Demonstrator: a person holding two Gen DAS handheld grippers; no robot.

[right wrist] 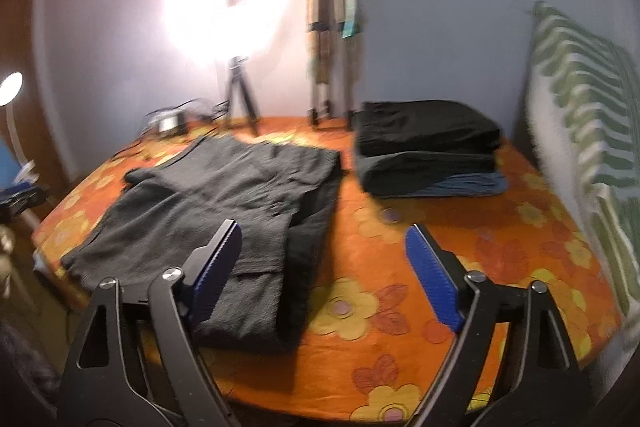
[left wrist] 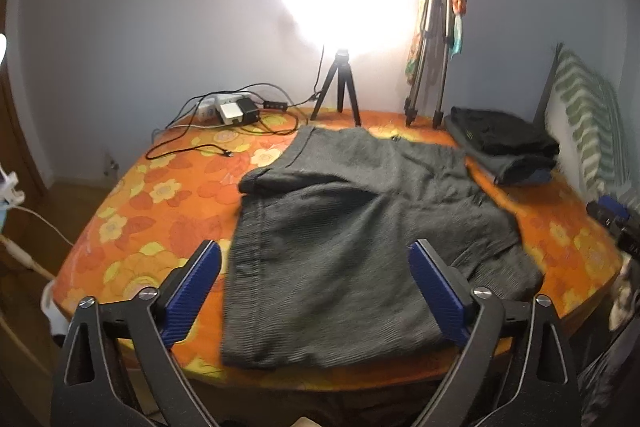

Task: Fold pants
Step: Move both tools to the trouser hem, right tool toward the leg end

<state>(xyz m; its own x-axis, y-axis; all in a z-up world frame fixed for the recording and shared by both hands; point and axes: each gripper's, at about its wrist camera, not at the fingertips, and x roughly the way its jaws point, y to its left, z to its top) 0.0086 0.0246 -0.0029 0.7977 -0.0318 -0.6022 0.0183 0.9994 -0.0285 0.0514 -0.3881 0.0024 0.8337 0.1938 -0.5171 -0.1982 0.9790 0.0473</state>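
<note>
Pants (left wrist: 360, 227), soft, limp and light, are laid flat near the bed's (left wrist: 160, 195) front edge. Both tongs, left (left wrist: 316, 291) and right (right wrist: 324, 279), are held open and empty. Hem corners should be gripped.

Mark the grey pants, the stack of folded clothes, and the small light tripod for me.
grey pants (left wrist: 352, 227): left wrist view, middle of the top layer.
stack of folded clothes (right wrist: 428, 131): right wrist view, top black garment.
small light tripod (left wrist: 340, 87): left wrist view, its legs.
</note>
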